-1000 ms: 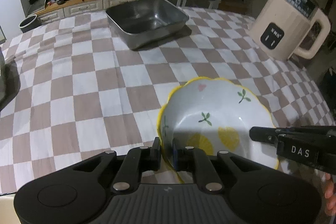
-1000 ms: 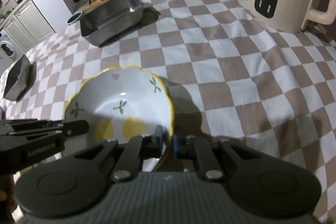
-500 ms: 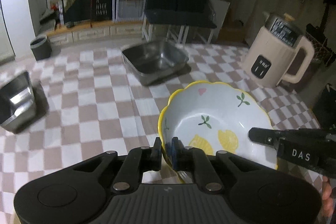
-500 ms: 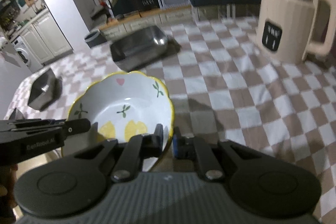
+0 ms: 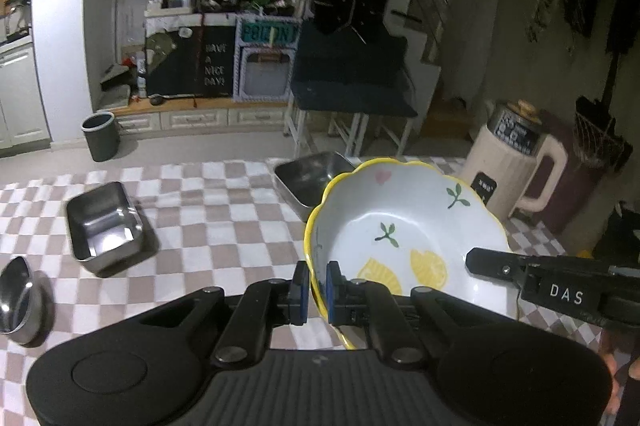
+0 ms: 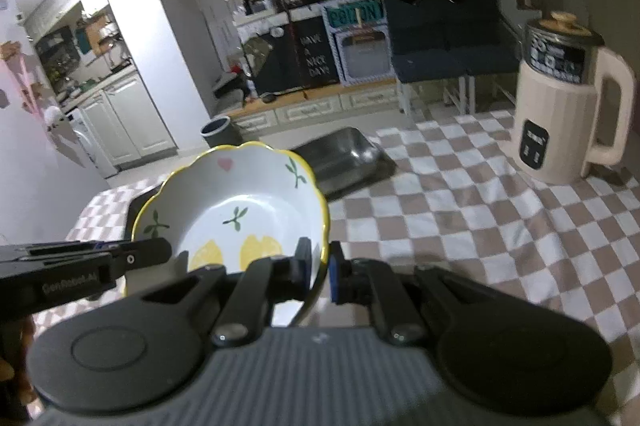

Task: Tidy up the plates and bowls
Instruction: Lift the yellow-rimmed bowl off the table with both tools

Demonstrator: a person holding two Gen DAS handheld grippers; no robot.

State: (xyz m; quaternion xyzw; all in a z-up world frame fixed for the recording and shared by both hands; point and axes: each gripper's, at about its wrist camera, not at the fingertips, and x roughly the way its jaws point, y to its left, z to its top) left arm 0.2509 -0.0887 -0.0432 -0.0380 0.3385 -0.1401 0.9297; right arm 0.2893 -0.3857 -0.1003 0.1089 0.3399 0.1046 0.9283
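Note:
A white bowl with a yellow scalloped rim and lemon pattern (image 5: 404,222) is held in the air above the checkered table, gripped from two sides. My left gripper (image 5: 318,286) is shut on its left rim. My right gripper (image 6: 322,268) is shut on its right rim; the bowl also shows in the right wrist view (image 6: 240,210). The right gripper's side shows in the left wrist view (image 5: 560,292), and the left gripper's side in the right wrist view (image 6: 80,266).
A large steel tray (image 5: 310,176) stands behind the bowl, also in the right wrist view (image 6: 344,156). A smaller steel tray (image 5: 102,226) and a steel bowl (image 5: 18,292) are at the left. A beige kettle (image 6: 568,110) stands at the right.
Both grippers have lifted the bowl up off the table; the table now lies farther below and the room behind has come into view.

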